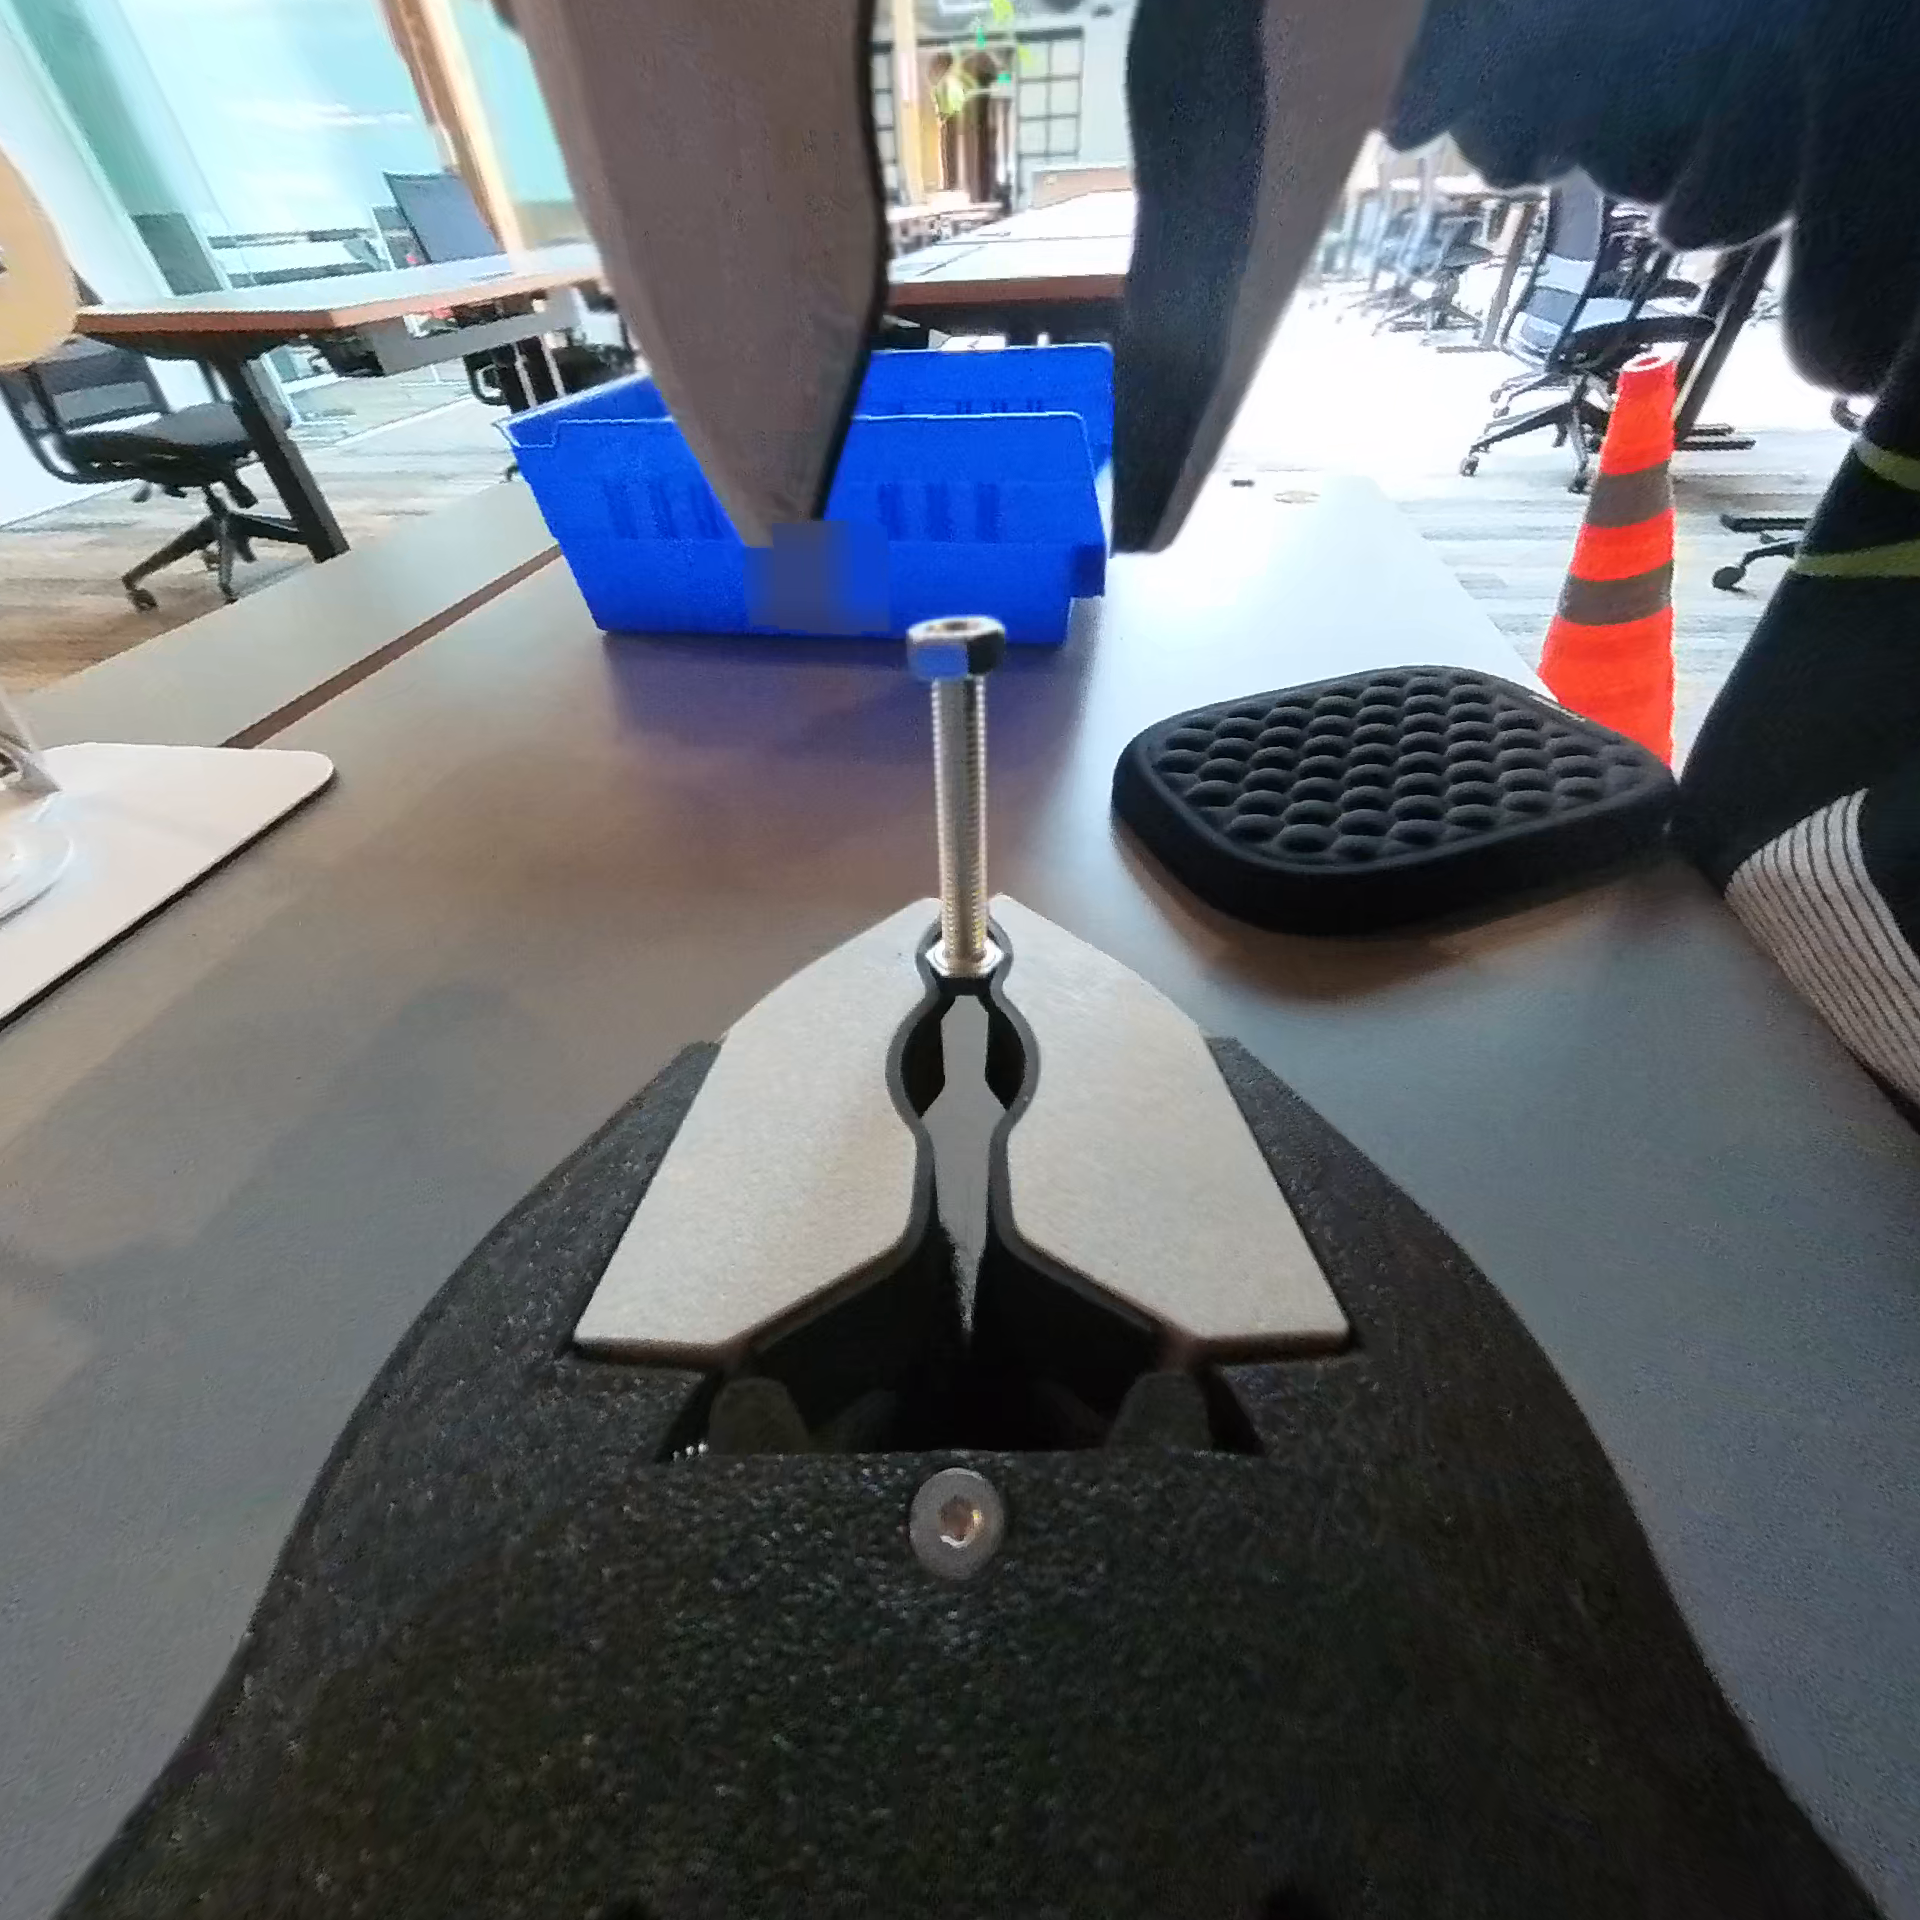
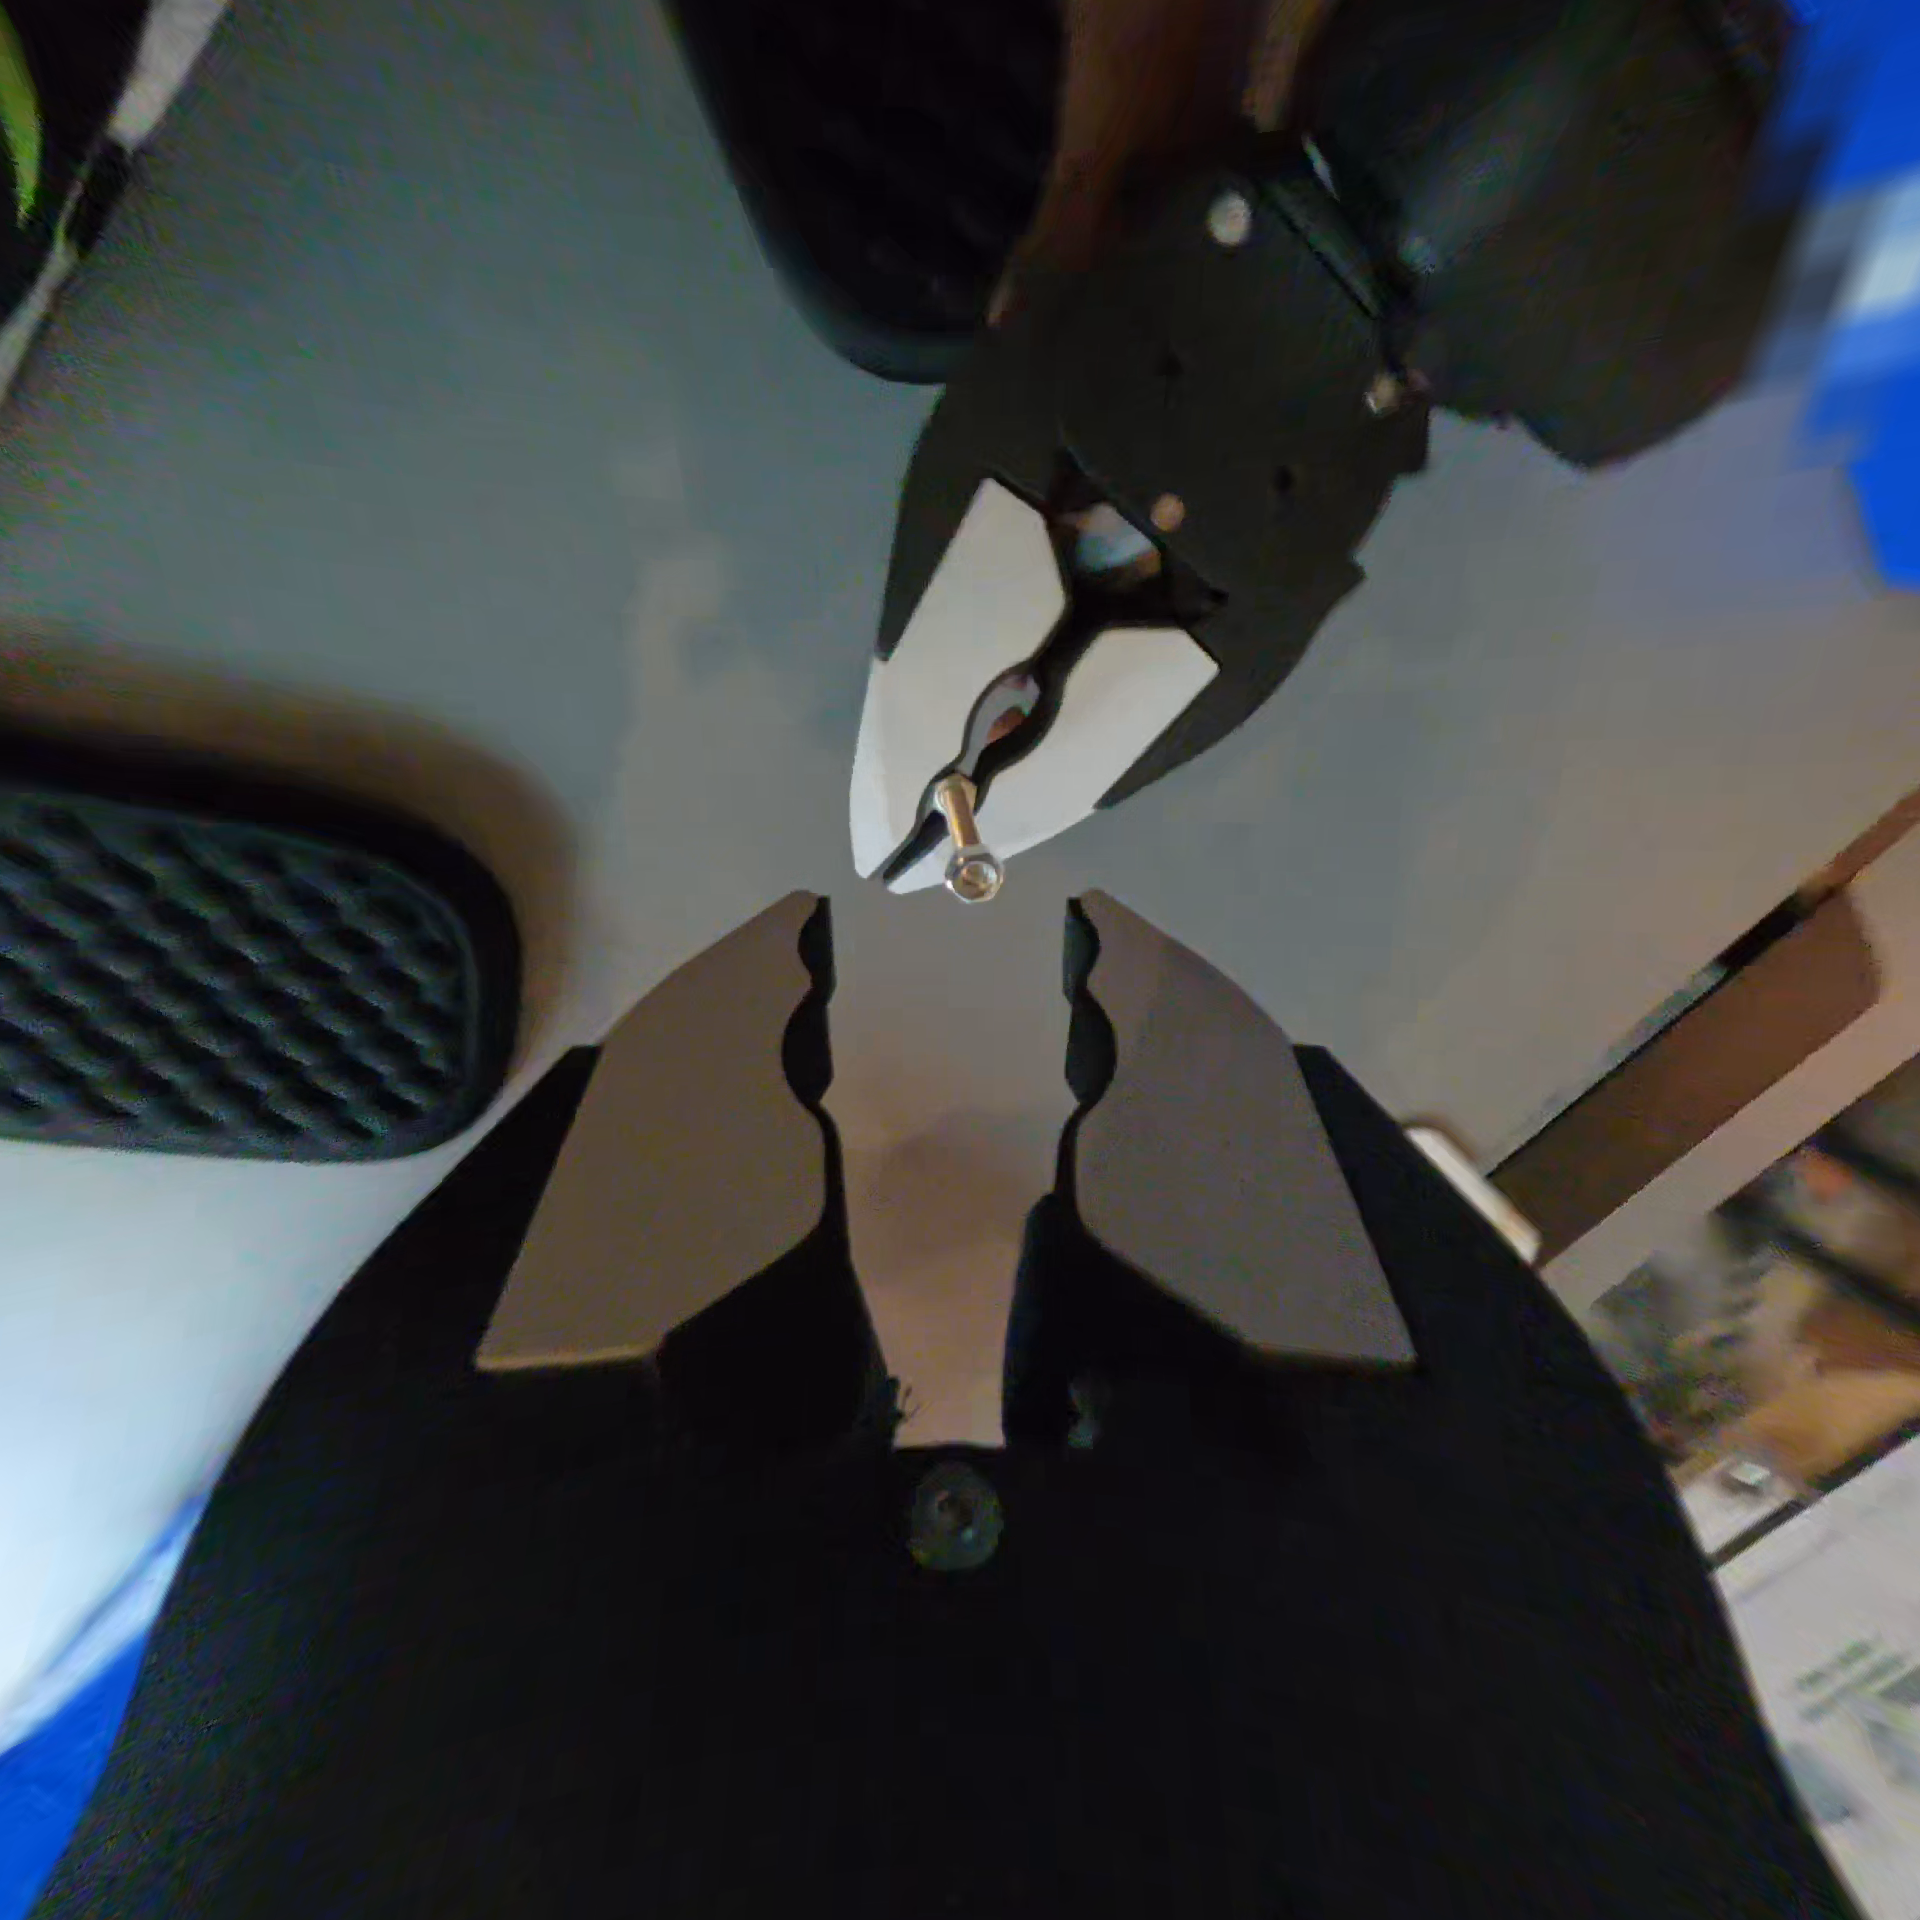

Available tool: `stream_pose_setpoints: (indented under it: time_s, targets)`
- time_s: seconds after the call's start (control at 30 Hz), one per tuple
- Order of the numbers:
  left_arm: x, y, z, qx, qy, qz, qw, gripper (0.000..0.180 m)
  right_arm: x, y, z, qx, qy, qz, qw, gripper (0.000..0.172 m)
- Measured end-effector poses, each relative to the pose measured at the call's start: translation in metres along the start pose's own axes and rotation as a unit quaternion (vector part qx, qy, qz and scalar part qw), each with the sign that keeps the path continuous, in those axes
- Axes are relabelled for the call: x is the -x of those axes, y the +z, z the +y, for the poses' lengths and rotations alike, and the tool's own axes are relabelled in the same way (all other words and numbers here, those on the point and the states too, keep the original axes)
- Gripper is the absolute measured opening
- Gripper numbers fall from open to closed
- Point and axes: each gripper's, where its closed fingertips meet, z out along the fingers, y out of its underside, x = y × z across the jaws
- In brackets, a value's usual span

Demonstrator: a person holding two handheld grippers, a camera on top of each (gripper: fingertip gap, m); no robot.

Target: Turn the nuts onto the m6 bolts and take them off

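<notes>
My left fingers [image 1: 961, 961] clamp the bolt [image 1: 961, 800] upright by its base so my right fingers [image 2: 948, 914], spread apart and empty above, can reach its top nut [image 1: 956, 646].

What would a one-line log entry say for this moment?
left hand-held gripper: shut on bolt, upright | nut: at bolt's top end | right hand-held gripper: open above it, empty | blue bin: behind

A dark grey surface [image 1: 468, 1039] carries a blue bin [image 1: 935, 520] at its far side. Nearer than the bin and to its right lies a black honeycomb pad [image 1: 1392, 790]; to the bin's left, a pale flat mat [image 1: 156, 821].
</notes>
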Motion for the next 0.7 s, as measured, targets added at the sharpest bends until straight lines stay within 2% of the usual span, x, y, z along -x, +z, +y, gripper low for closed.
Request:
stream_pose_setpoints:
  time_s: [0.03, 0.17, 0.4, 0.47, 0.57, 0.6, 0.67, 0.7]
  targets:
    - [-0.001, 0.0, 0.0, 0.0, 0.003, 0.004, 1.0, 0.002, 0.002, 0.001, -0.002, -0.011, -0.03, -0.006, 0.999, 0.035]
    - [-0.005, 0.0, -0.001, -0.002, 0.006, 0.017, 1.0, 0.002, 0.002, 0.005, -0.007, -0.047, -0.087, -0.029, 0.995, 0.026]
    - [-0.006, 0.0, -0.001, -0.004, 0.005, 0.024, 1.0, 0.002, -0.002, 0.013, -0.006, -0.041, -0.116, -0.033, 0.992, 0.011]
    - [-0.004, 0.0, -0.002, -0.006, 0.002, 0.016, 1.0, 0.002, -0.005, 0.013, -0.005, -0.031, -0.07, -0.027, 0.997, 0.011]
    - [0.0, 0.0, -0.001, -0.002, -0.001, 0.001, 1.0, 0.002, -0.004, 0.013, 0.0, 0.019, 0.07, -0.018, 0.997, 0.01]
    - [0.001, 0.001, 0.0, 0.001, 0.001, -0.005, 1.0, 0.002, -0.004, 0.014, 0.001, 0.035, 0.136, -0.011, 0.99, 0.011]
    - [0.004, 0.001, 0.001, 0.005, -0.002, -0.016, 1.0, 0.002, -0.005, 0.015, 0.0, 0.052, 0.284, 0.005, 0.957, 0.011]
    - [0.004, 0.001, 0.002, 0.007, -0.002, -0.016, 1.0, 0.002, -0.003, 0.015, 0.001, 0.057, 0.316, 0.006, 0.947, 0.011]
